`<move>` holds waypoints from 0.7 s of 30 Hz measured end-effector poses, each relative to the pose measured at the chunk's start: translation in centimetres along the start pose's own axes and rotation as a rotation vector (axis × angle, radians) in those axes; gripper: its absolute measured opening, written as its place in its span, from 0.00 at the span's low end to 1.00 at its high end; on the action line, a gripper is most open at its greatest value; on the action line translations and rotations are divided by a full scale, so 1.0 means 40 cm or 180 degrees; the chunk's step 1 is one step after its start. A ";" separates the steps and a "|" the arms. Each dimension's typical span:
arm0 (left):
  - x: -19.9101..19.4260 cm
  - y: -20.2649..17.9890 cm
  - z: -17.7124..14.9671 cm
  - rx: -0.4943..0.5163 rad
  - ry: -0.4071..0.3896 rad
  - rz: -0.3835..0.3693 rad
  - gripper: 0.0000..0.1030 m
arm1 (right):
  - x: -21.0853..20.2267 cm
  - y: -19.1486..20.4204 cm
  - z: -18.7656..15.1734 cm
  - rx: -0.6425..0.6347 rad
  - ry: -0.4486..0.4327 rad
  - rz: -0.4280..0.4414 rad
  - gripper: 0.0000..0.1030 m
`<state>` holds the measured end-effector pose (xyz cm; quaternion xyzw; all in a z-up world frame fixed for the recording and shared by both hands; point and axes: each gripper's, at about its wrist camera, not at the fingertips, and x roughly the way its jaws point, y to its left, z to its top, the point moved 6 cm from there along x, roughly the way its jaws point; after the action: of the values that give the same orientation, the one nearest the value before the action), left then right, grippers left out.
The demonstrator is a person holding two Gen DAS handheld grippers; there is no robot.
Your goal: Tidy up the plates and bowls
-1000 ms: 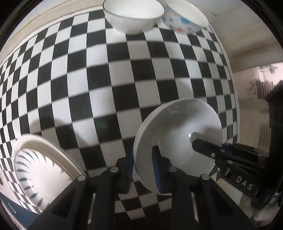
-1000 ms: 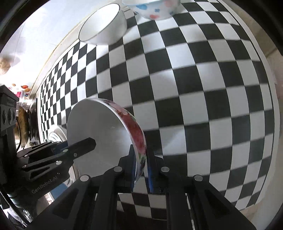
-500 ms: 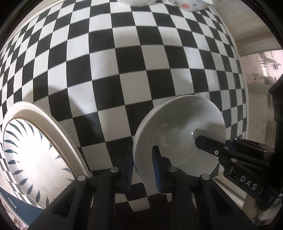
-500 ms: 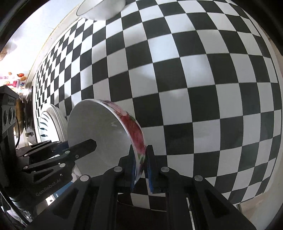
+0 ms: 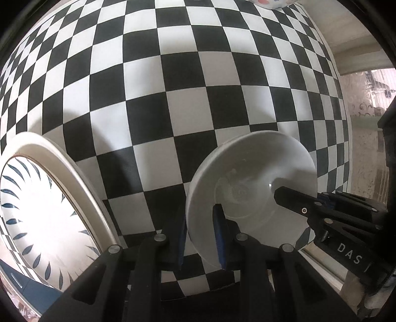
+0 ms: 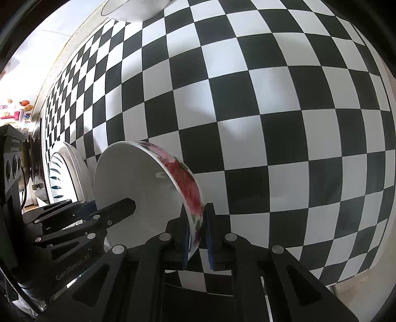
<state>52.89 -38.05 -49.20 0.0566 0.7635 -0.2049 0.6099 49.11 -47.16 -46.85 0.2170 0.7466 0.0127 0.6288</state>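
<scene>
The bowl [image 5: 250, 198] is white and glossy inside, with a band of red flowers and green leaves around its outer wall, seen in the right wrist view [image 6: 188, 188]. It is held tilted on edge above the black-and-white checkered tabletop [image 5: 198, 86], its open side facing left in the right wrist view. Both claws carry it by opposite parts of the rim. The left gripper [image 5: 201, 237] is nearly pressed together, its blue pads pinching the rim at the bowl's near left edge, one pad inside and one outside the wall. The right gripper [image 6: 198, 235] is likewise almost fully closed, pinching the flowered wall at the bowl's near right edge between its blue pads. Each claw also appears in the other's view, reaching in from the side over the bowl's interior. To the left of the bowl, near the table's left edge, lies a large white plate [image 5: 49, 213] with a ring of dark blue leaf-shaped strokes and a broad plain rim. At the far end of the table stand a plain white bowl [image 6: 133, 10] and a bowl with coloured spots [image 5: 272, 3], both cut off by the frame edge.
</scene>
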 end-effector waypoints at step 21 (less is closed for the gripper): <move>-0.269 0.034 0.135 -0.0181 -0.0782 -0.0025 0.28 | -0.243 0.005 0.175 0.0239 -0.0659 0.0512 0.61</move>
<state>60.96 -37.11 -40.18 0.0107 0.6887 -0.1909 0.6994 56.92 -52.06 -39.20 0.2997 0.6579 0.0127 0.6908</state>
